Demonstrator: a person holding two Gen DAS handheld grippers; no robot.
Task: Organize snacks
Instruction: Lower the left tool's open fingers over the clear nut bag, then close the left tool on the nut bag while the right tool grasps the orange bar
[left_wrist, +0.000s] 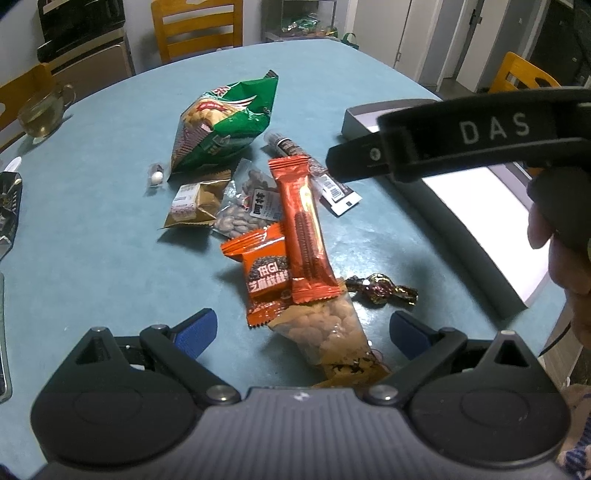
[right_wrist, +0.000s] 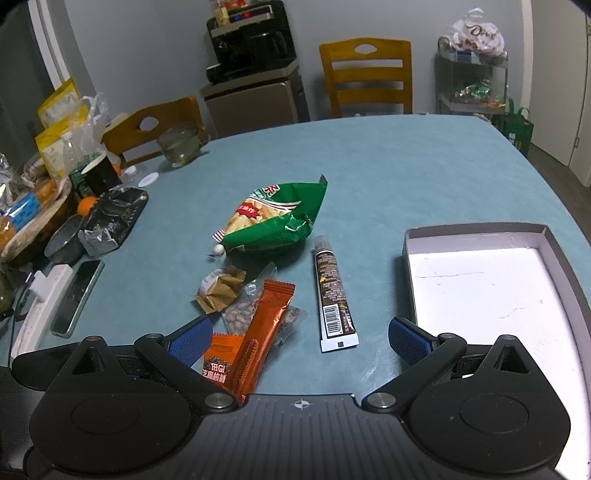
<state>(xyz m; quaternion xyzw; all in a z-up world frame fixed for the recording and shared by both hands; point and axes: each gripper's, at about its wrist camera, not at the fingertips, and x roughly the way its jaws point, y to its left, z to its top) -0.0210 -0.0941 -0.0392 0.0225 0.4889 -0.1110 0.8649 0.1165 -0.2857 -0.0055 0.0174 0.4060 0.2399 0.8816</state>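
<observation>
Snacks lie scattered on the blue desk (left_wrist: 110, 229).

Left wrist view: left hand-held gripper (left_wrist: 301, 330) spread wide, blue pads apart, holding nothing, low over the near end of the pile. Landmark: long orange bar (left_wrist: 301, 229), lying lengthwise at the middle. Touching its near left side, a small orange packet (left_wrist: 264, 273). Under its near end, a clear nut bag (left_wrist: 332, 332), reaching back between the pads. Just right of that end, a foil-wrapped candy (left_wrist: 380, 290). Left of the bar's far end, a clear peanut pouch (left_wrist: 245, 206) and a gold packet (left_wrist: 192, 203); beyond those, the green chip bag (left_wrist: 225, 125). Right of the bar's far end, a dark tube (left_wrist: 317, 173), partly under it. Further right, the open white box (left_wrist: 480, 229); the right device crosses above it.

Right wrist view: right hand-held gripper (right_wrist: 299, 341) also spread, empty. Orange bar (right_wrist: 262, 332) near its left pad; dark tube (right_wrist: 334, 295) right of the bar, apart from it; white box (right_wrist: 491, 295) well right of the tube; chip bag (right_wrist: 277, 218) beyond the bar.
</observation>
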